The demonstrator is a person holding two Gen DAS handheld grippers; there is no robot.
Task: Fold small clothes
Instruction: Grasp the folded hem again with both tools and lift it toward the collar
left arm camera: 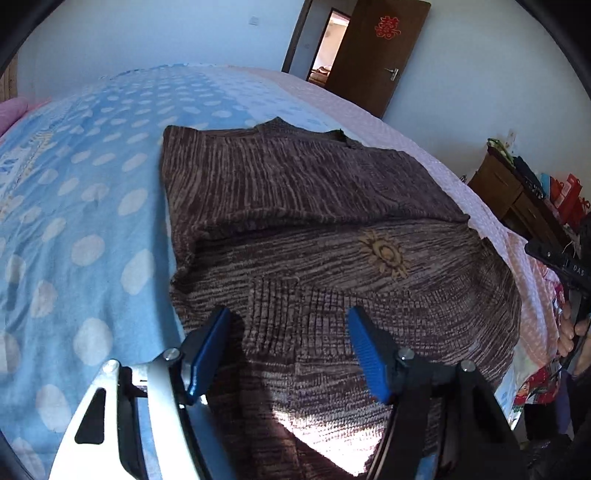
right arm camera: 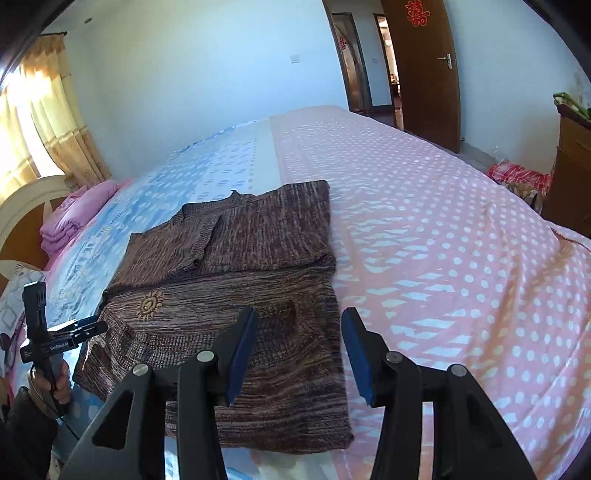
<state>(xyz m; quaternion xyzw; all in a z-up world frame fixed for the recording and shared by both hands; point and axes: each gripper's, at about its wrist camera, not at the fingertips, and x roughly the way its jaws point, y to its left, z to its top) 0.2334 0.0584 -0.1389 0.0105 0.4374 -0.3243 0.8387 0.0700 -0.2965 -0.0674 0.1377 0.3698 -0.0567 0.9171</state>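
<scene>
**One brown sweater on the bed, both grippers let go**

One brown knitted sweater (right arm camera: 229, 314), lying flat on the bed sheet (right arm camera: 443, 240), partly on the blue dotted half, partly on the pink dotted half. Both sleeves folded in across the top. One yellow sun picture (right arm camera: 149, 303) stitched on the front.

Left gripper (left arm camera: 288, 350) just above the near part of the sweater, two blue pads (left arm camera: 365, 354) spread apart, nothing pinched between them. Right gripper (right arm camera: 299, 354) over the sweater's right edge, its two blue pads (right arm camera: 242, 354) also apart, gripping nothing. One hand (right arm camera: 61, 384) wrapped round the left gripper's handle, seen from the right wrist view, with the words "GenRobot.AI" on it. Letters "DAS" on the black tool at the edge of the left wrist view.

Farther out: one pile of folded pink bedding (right arm camera: 74, 218) by the headboard, yellow curtains (right arm camera: 48, 122) at the window, one brown door (right arm camera: 424, 70) standing open with one red paper character (right arm camera: 417, 13) stuck on it, one wooden cabinet (right arm camera: 572, 177) by the wall.
</scene>
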